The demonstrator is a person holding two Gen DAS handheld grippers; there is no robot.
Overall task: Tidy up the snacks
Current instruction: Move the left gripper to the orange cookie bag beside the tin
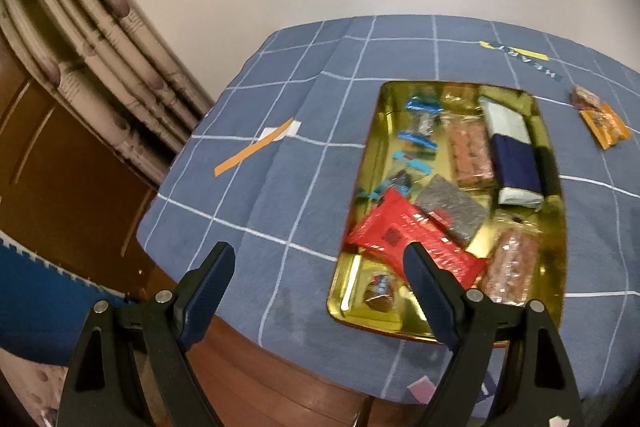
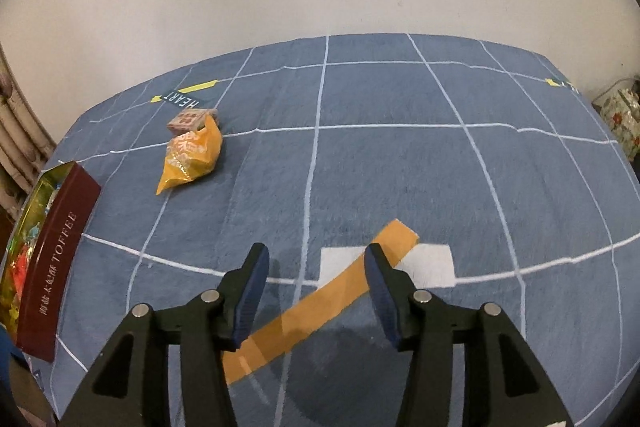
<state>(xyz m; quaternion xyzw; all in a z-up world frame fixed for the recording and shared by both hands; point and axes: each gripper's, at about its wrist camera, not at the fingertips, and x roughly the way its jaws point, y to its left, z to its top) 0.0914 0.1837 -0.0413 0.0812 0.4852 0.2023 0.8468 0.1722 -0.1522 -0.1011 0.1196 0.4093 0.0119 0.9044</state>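
Observation:
A gold tin tray (image 1: 362,163) lies on the blue checked cloth and holds several snacks: a red packet (image 1: 404,239), a grey packet (image 1: 452,205), a white and navy bar (image 1: 512,155) and small blue-wrapped sweets (image 1: 416,141). In the right wrist view the same tin (image 2: 56,251) shows its dark red side marked TOFFEE at the far left. An orange snack packet (image 2: 192,155) and a small pink packet (image 2: 192,119) lie on the cloth, apart from the tin. My left gripper (image 1: 320,263) is open near the tray's near left corner. My right gripper (image 2: 316,259) is open with nothing between its fingers.
An orange tape strip (image 2: 320,299) crosses a white patch (image 2: 432,263) under the right gripper. The cloth carries a HEART label (image 2: 182,99). A pale wall stands behind the table, a curtain (image 1: 100,39) and wooden furniture (image 1: 68,179) to the left. A floral object (image 2: 624,119) sits at the far right.

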